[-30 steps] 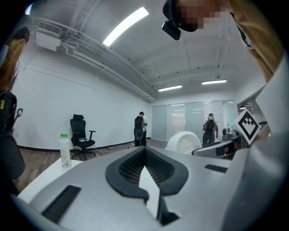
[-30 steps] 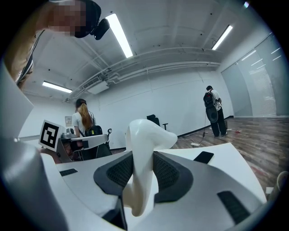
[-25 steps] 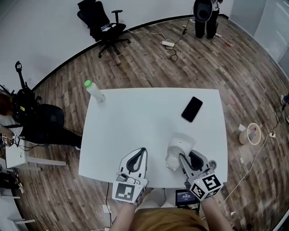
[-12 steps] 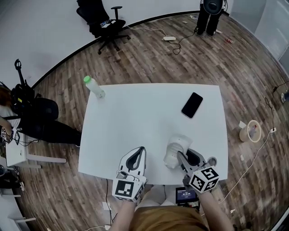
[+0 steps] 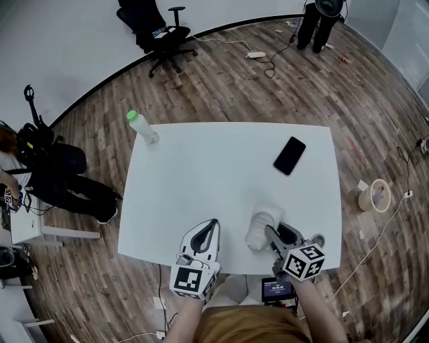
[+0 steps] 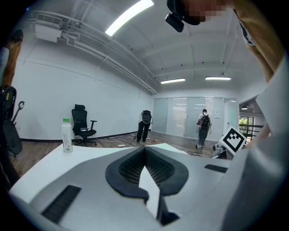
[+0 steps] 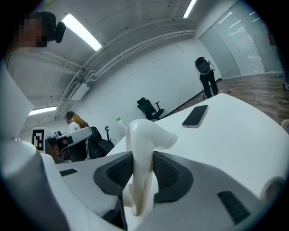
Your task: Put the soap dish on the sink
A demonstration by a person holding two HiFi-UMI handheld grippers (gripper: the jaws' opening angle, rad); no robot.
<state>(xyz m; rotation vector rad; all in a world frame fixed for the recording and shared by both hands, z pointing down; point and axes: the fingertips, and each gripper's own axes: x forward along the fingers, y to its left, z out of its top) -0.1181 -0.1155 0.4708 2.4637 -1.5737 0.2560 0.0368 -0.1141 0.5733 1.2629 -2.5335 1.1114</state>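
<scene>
The right claw is clamping its jaws on the white soap dish, the ribbed pads pressing on either side of a thin edge while the moulded body is sticking out past the tips. The left claw is hanging beside it with its jaws closed together on nothing. From the head view, the dish is sitting low over the worktop by the near edge, toward the near right corner, though whether it is touching the surface I cannot tell; the left claw is hovering at the same edge, left of the middle and apart from the dish. So the grasp is looking done and the placing is all that is waiting, but no sink is showing in any view, so where the dish is heading cannot be told. Further out, a dark phone is lying flat toward the far right corner and a green-capped bottle is standing at the far left corner; both are well apart from the dish and blocking nothing. Off the worktop, an office chair, a standing person, trailing cables and a roll of tape are occupying the floor.
</scene>
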